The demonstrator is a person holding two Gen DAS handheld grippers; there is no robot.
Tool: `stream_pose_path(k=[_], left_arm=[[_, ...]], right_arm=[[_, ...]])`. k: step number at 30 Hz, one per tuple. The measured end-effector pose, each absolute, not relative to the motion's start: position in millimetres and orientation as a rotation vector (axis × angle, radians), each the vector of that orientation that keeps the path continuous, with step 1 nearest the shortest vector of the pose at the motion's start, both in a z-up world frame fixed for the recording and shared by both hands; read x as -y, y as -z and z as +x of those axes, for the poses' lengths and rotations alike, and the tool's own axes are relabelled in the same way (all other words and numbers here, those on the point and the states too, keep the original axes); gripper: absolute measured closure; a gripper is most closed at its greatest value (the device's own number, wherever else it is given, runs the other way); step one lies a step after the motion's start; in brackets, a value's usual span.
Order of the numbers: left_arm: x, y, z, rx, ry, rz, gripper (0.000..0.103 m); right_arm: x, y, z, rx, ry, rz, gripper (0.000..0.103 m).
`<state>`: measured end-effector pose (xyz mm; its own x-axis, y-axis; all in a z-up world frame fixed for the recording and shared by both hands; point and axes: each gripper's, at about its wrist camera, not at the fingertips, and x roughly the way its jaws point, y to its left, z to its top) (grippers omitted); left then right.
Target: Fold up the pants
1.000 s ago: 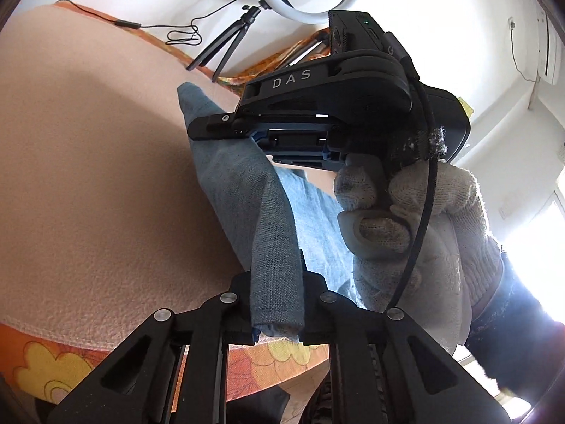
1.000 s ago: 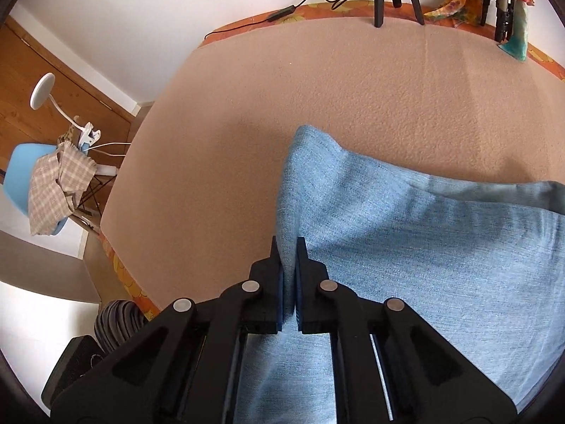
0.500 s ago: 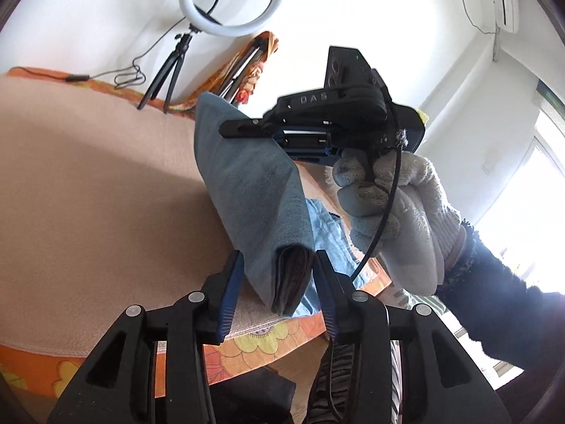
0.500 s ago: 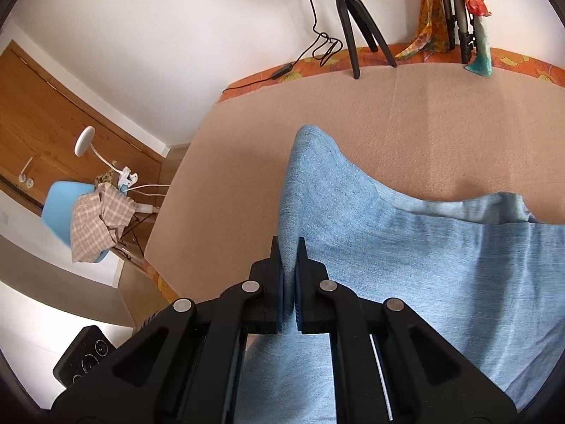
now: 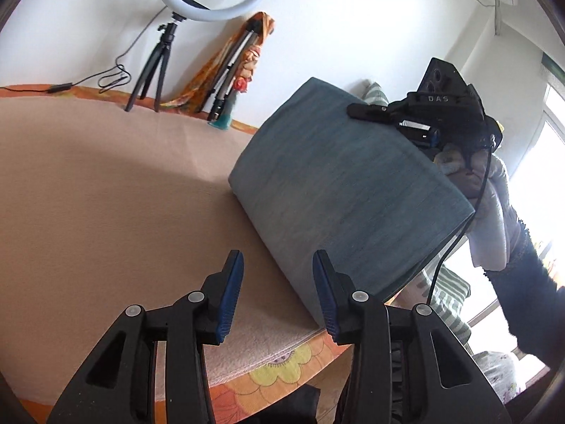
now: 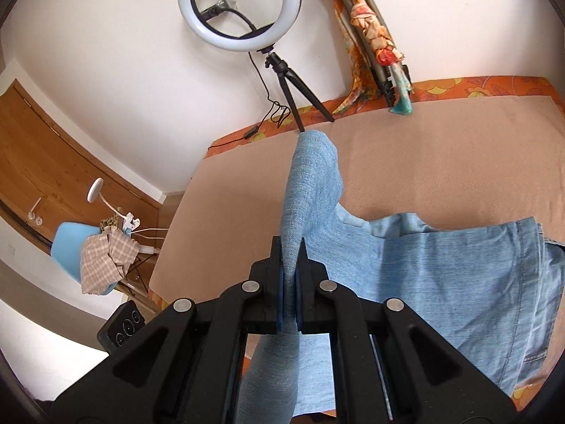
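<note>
The left tongs (image 5: 278, 295) now stand wide open with nothing between the blue pads; a second ago they were pinching a folded edge of the pants (image 5: 339, 190), and half a second ago they were already parting around it; so the left side has let go. The right tongs (image 6: 290, 261) stay clamped on a fold of the denim, and from the left wrist view they can be seen at the upper right, held in a gloved hand (image 5: 483, 212), carrying the fabric up off the bench (image 5: 106, 194).

The pants hang as a broad, doubled sheet from that single grip; the lower part, as the right wrist view shows, lies spread across the tan surface with the hems (image 6: 529, 268) toward the right edge; the raised fold rises higher above the bench than it did a second ago.

My reading is that one fold is being carried over by the right side alone, while the left is freed to take a new hold or to smooth the cloth; with only one grip, the lifted layer may swing or skew, so the lay-down wants care. A ring light (image 6: 240, 7) on a tripod stands at the far edge, well apart from the work.
</note>
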<state>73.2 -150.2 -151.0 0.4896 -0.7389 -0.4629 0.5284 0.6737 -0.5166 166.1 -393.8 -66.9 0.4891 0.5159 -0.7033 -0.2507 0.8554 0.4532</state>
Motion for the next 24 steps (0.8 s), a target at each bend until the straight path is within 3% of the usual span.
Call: stream_pose_path(k=[10,24], left_arm=[[254,151,99,-0.759,0.95,-0.173,0.064],[342,176,96,-0.861,1.06,0.012,0.064]], right_arm=[[509,57,151,-0.91,-0.305,0.352,0.097],[640,142,159,-0.974,-0.098,0.461,0.098]])
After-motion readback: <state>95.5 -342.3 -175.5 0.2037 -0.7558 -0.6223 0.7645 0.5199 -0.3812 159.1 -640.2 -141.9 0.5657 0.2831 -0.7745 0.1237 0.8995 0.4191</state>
